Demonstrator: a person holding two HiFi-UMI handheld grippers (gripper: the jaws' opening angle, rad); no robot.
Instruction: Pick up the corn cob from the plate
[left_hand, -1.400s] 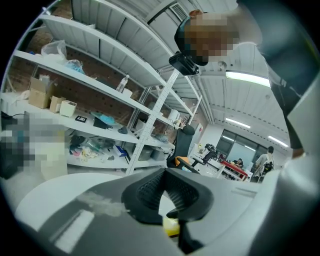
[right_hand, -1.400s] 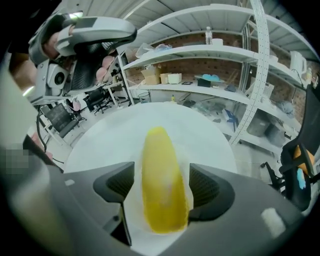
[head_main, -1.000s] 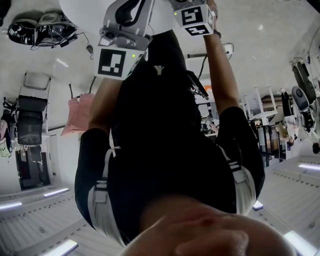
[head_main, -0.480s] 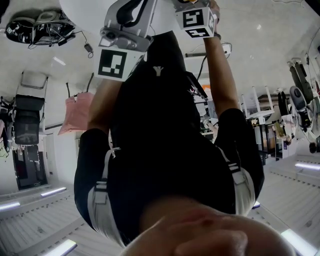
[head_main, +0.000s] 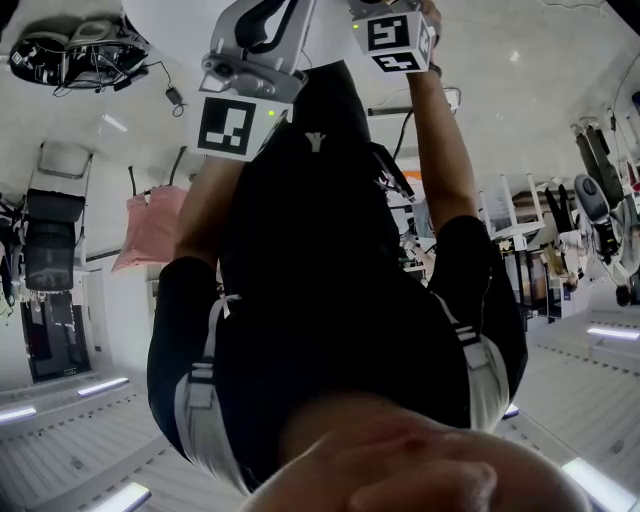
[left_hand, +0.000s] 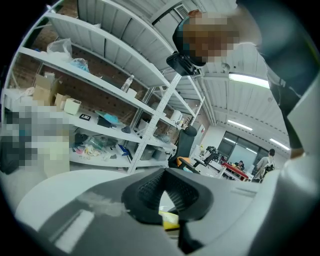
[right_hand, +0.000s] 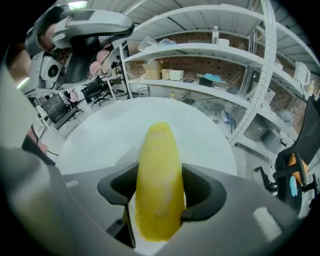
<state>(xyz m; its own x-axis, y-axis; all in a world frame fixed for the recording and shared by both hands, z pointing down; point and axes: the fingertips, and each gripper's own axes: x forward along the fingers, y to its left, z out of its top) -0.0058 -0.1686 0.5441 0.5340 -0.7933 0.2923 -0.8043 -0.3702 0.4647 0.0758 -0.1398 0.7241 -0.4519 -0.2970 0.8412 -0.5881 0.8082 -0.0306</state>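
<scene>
A yellow corn cob (right_hand: 157, 185) stands lengthwise between the jaws of my right gripper (right_hand: 161, 186), tip pointing away over a round white table (right_hand: 100, 140). Those jaws have just been closing, and both dark pads (right_hand: 200, 190) press on the cob's sides. No plate can be made out. My left gripper (left_hand: 164, 192) points almost level at the shelves, its pads touching at the tips, with a small yellow bit showing in the gap beneath. In the head view only the marker cubes of the left gripper (head_main: 225, 125) and right gripper (head_main: 395, 40) show; the jaws are cut off.
White metal shelving (right_hand: 210, 50) with boxes and clutter stands behind the table, and also shows as shelving (left_hand: 100, 75) in the left gripper view. An office chair (left_hand: 186, 142) and distant desks lie beyond. The person's black-clad torso (head_main: 320, 300) fills the head view.
Both marker cubes stay at the top of the head view. Only the background has slid slightly to the left.
</scene>
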